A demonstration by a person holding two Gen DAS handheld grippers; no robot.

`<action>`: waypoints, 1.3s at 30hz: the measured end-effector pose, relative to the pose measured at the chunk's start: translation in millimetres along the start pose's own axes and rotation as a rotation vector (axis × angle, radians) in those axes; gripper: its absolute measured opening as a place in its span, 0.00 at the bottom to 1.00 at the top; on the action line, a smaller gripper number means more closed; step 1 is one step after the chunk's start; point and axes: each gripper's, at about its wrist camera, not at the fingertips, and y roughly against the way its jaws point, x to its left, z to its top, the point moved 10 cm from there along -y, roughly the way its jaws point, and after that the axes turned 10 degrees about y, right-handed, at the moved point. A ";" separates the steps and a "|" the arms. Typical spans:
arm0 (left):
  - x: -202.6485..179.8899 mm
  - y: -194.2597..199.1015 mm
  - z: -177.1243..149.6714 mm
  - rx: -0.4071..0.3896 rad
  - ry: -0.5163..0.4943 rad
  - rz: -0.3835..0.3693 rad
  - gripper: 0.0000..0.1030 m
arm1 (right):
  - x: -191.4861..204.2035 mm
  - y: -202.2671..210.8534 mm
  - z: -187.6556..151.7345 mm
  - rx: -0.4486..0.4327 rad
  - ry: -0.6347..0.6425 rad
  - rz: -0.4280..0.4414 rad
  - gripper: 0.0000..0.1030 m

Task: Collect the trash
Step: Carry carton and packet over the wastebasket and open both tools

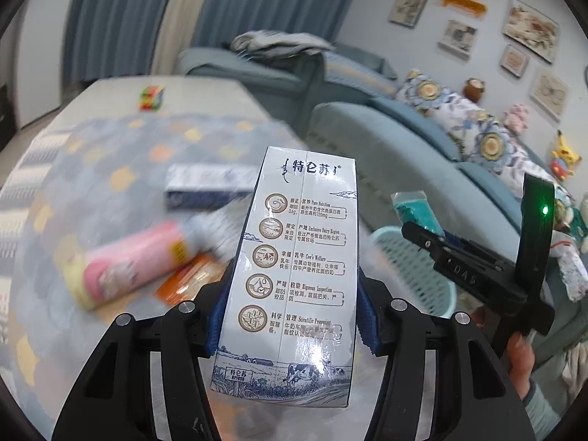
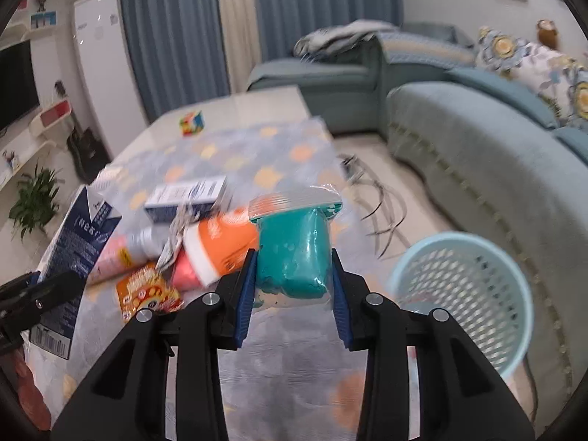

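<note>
My left gripper (image 1: 292, 321) is shut on a white and blue milk carton (image 1: 297, 257) and holds it above the table; the carton also shows at the left of the right wrist view (image 2: 79, 242). My right gripper (image 2: 294, 286) is shut on a clear bag of teal stuff (image 2: 294, 246), which also shows in the left wrist view (image 1: 415, 209). A light blue mesh trash basket (image 2: 474, 294) stands on the floor to the right of the table. On the table lie a pink bottle (image 1: 125, 261), an orange bottle (image 2: 220, 250), an orange packet (image 2: 147, 290) and a small blue-white box (image 2: 187, 194).
The table (image 2: 257, 161) has a patterned cover and a puzzle cube (image 2: 192, 122) at its far end. A blue-grey sofa (image 2: 477, 154) with cushions stands to the right. Loose cables (image 2: 378, 198) lie on the floor between table and sofa.
</note>
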 end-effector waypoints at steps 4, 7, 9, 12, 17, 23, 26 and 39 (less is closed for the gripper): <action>-49.9 -4.3 12.9 -0.011 -0.039 -0.067 0.52 | -41.7 22.6 1.9 -0.028 -0.047 -0.103 0.33; -85.5 -16.2 16.2 -0.015 -0.079 -0.098 0.52 | -75.1 29.7 -11.4 -0.020 -0.168 -0.132 0.33; -107.4 -26.9 15.0 -0.008 -0.107 -0.119 0.52 | -98.6 27.9 -25.9 0.005 -0.225 -0.176 0.33; -139.6 -55.4 6.1 0.039 -0.145 -0.146 0.52 | -130.1 19.2 -50.5 0.063 -0.313 -0.225 0.33; -165.3 -109.1 -18.9 0.147 -0.174 -0.174 0.52 | -176.1 -0.4 -101.3 0.176 -0.492 -0.252 0.33; -178.3 -162.3 -49.4 0.262 -0.172 -0.197 0.53 | -194.4 -15.7 -135.5 0.242 -0.551 -0.278 0.34; -182.1 -178.7 -56.7 0.289 -0.186 -0.187 0.53 | -197.8 -21.9 -143.4 0.255 -0.558 -0.278 0.35; -165.8 -172.4 -52.9 0.268 -0.117 -0.228 0.72 | -195.8 -19.6 -145.3 0.233 -0.553 -0.258 0.49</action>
